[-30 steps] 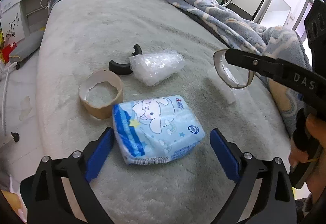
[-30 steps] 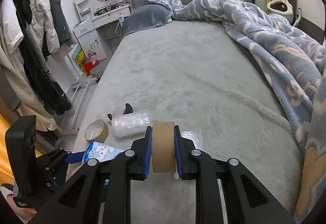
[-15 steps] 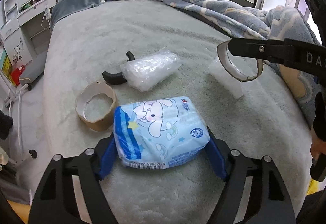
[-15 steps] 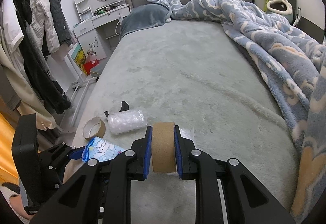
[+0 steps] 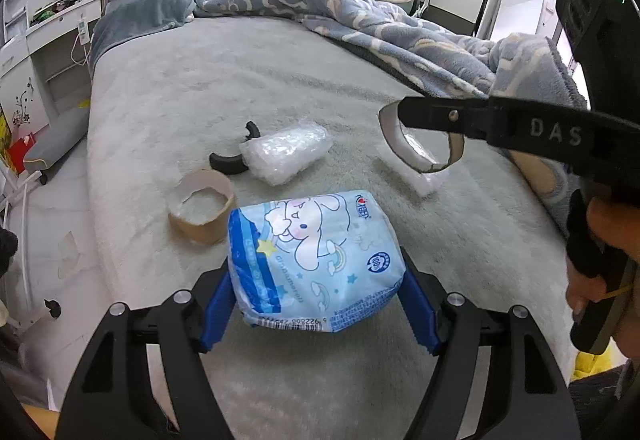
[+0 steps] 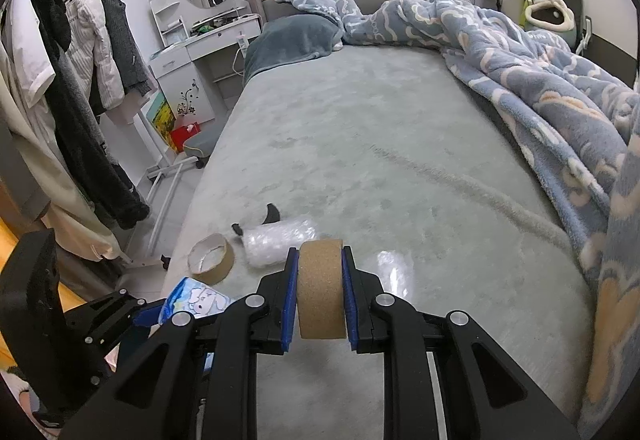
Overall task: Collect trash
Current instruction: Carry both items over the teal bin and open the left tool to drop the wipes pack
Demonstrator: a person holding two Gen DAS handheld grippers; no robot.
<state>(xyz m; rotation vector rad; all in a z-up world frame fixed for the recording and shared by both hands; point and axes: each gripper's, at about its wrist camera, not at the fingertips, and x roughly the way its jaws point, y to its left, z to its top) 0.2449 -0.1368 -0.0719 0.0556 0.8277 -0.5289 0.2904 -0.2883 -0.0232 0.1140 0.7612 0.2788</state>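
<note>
My left gripper [image 5: 316, 304] is shut on a blue cartoon tissue pack [image 5: 312, 260] and holds it just above the grey bed sheet [image 5: 240, 80]. My right gripper [image 6: 320, 292] is shut on a brown cardboard tape ring [image 6: 320, 288]; the ring also shows in the left wrist view [image 5: 420, 144]. On the sheet lie another cardboard tape ring [image 5: 202, 206], a clear bubble-wrap bundle [image 5: 286, 152], a black curved piece [image 5: 230, 160] and a clear plastic wrapper [image 5: 416, 176]. The pack also shows in the right wrist view [image 6: 192, 300].
A rumpled blue blanket [image 5: 400, 36] covers the bed's right side, with a grey pillow [image 5: 144, 20] at the head. A white dresser [image 6: 200, 52] and hanging coats [image 6: 80, 80] stand left of the bed. The bed's left edge drops to the floor [image 5: 36, 220].
My left gripper has moved forward around the tissue pack, closed on it and lifted it slightly. My right gripper keeps holding the tape ring and has risen a little.
</note>
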